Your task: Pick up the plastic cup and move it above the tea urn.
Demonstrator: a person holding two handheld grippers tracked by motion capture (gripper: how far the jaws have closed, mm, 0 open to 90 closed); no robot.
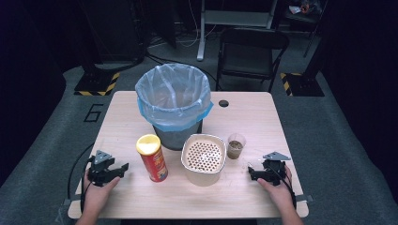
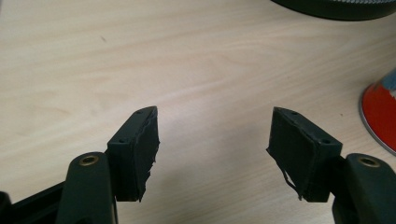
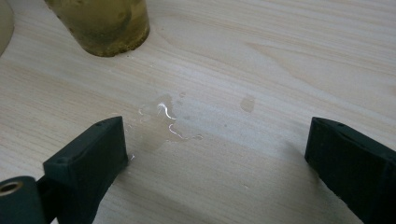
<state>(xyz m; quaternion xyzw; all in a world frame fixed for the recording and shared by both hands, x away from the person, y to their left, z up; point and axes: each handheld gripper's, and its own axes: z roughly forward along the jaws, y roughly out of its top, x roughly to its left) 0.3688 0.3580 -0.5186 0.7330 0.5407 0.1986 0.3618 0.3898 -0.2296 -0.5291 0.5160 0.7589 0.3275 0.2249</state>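
My left gripper [image 1: 123,168] rests low over the wooden table [image 1: 248,122] at the front left, held by a hand. Its jaws stand apart with bare wood between them [image 2: 215,140]. A red chip can with a yellow lid [image 1: 151,158] stands just to its right, and the can's edge [image 2: 380,116] is apart from the jaws. My right gripper [image 1: 251,173] sits at the front right, open and holding nothing [image 3: 215,149]. A small clear puddle [image 3: 163,121] lies on the wood just ahead of it. Beyond the puddle stands a clear cup of brownish material [image 3: 102,23] [image 1: 235,146].
A grey bin with a pale blue liner [image 1: 172,101] stands at the table's middle back. A beige container with a perforated top [image 1: 203,158] sits in front of it, between can and cup. A cable hole [image 1: 223,103] and a folding chair [image 1: 251,49] lie beyond.
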